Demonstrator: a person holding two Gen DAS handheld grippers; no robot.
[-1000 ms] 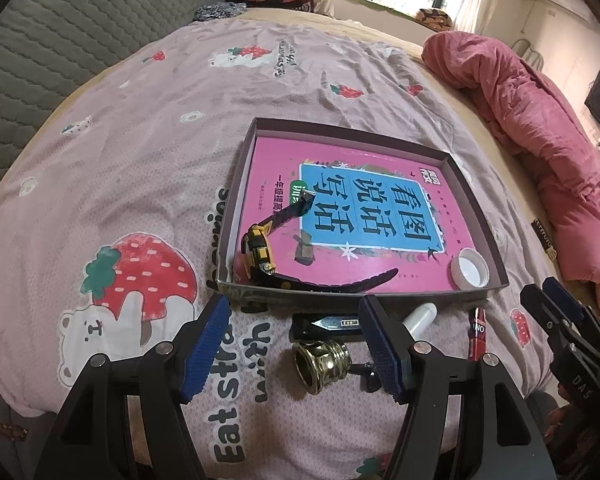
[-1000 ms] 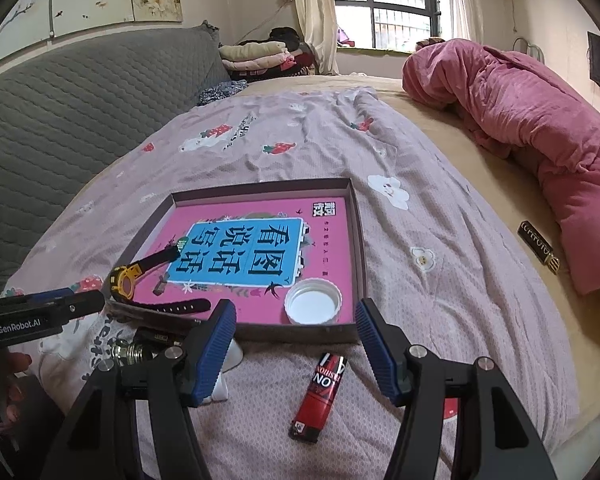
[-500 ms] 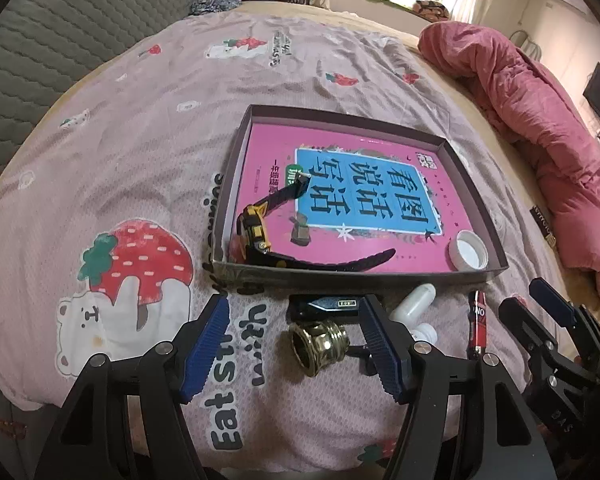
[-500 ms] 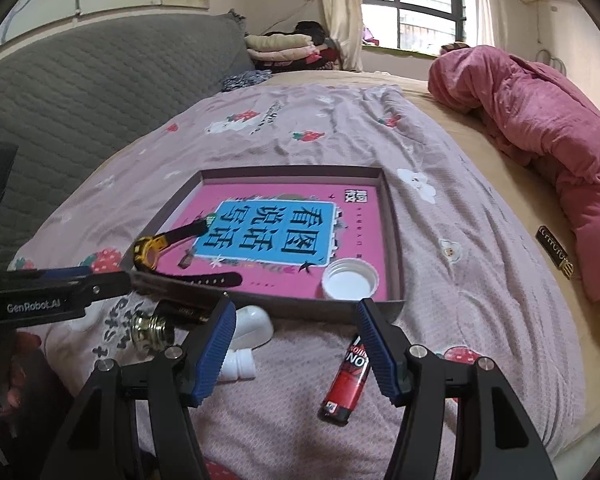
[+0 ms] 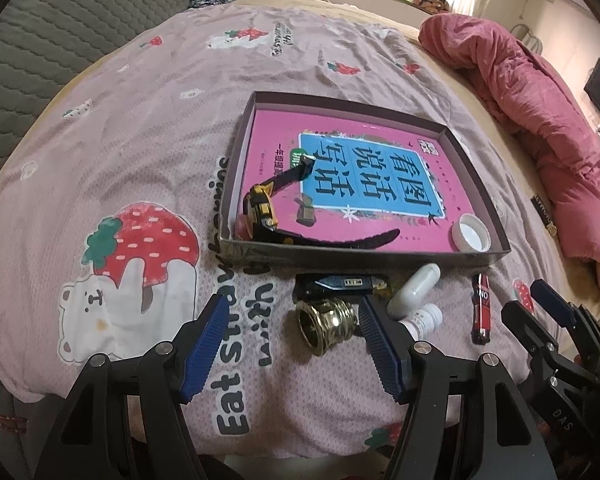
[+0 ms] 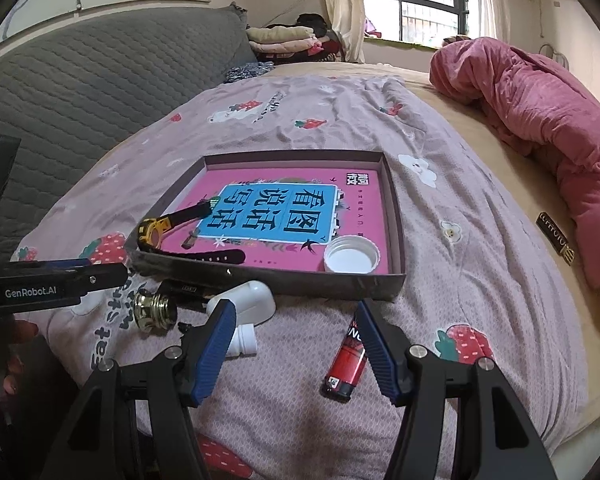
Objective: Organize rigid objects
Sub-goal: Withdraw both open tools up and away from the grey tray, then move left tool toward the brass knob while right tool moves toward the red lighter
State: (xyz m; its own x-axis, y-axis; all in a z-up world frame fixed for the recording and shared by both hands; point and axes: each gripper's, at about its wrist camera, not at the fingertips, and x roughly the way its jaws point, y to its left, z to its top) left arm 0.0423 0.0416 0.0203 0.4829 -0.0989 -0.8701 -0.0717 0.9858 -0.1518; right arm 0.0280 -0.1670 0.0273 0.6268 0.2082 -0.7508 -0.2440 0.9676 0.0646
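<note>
A shallow box tray [image 5: 236, 184] [image 6: 394, 216] with a pink book inside lies on the bed. In it are a black and yellow watch [image 5: 262, 214] [image 6: 152, 232] and a white cap [image 5: 471, 233] [image 6: 351, 260]. In front of the tray lie a brass bell [image 5: 326, 322] [image 6: 154, 310], a black lighter [image 5: 340, 283], a white bottle [image 5: 414, 290] [image 6: 246, 306] and a red lighter [image 5: 481, 308] [image 6: 346, 362]. My left gripper [image 5: 292, 340] is open, just short of the bell. My right gripper [image 6: 294, 344] is open, just left of the red lighter.
The bed has a pink strawberry-print sheet [image 5: 132, 128]. A rolled pink quilt [image 5: 540, 92] [image 6: 540, 108] lies on the right. A grey quilted headboard [image 6: 80, 92] is at left. A small dark label tag [image 6: 556, 236] lies by the quilt.
Both grippers have drawn back and risen a little, so the loose objects in front of the tray show more fully. Nothing was picked up or moved.
</note>
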